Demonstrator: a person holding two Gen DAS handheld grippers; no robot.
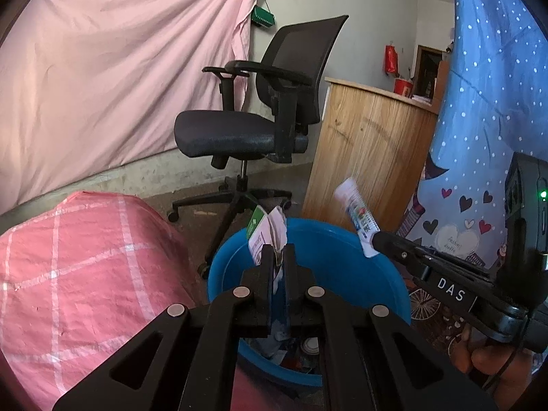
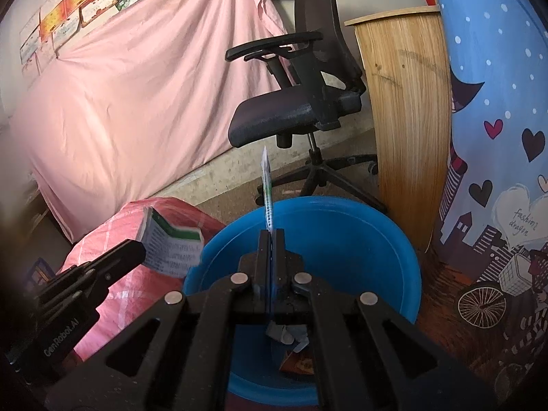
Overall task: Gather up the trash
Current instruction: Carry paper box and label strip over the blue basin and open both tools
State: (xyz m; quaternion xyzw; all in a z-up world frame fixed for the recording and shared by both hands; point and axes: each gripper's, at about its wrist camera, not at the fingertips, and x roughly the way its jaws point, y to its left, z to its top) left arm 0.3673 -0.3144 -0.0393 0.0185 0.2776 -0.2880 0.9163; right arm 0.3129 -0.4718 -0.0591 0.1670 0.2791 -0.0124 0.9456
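In your left wrist view, your left gripper (image 1: 279,251) is clenching a torn green-and-white carton (image 1: 265,231), the jaws pressed tight on its lower edge. You are holding it over the near rim of the blue basin (image 1: 342,260), which is sitting on the floor. Scraps of earlier trash (image 1: 301,349) are lying at the bottom of the basin. To the right, your right gripper (image 1: 378,241) is reaching in over the basin's far rim, grasping a flattened white tube (image 1: 358,215) that is sticking upward. A pink checked sack (image 1: 78,274) is lying just left of the basin, and a black office chair (image 1: 260,116) is standing behind it, beside a wooden cabinet (image 1: 370,150).

In your right wrist view, your right gripper (image 2: 271,234) is pinching the tube (image 2: 266,188) edge-on, so it is showing as a thin upright strip above the closed jaws. You are holding it above the basin (image 2: 359,250), where the trash (image 2: 291,342) is resting inside. At the left, your left gripper (image 2: 137,251) is gripping the carton (image 2: 171,246), just beside the basin's left rim and in front of the sack (image 2: 144,212). The chair (image 2: 298,102) and cabinet (image 2: 404,102) are standing beyond.
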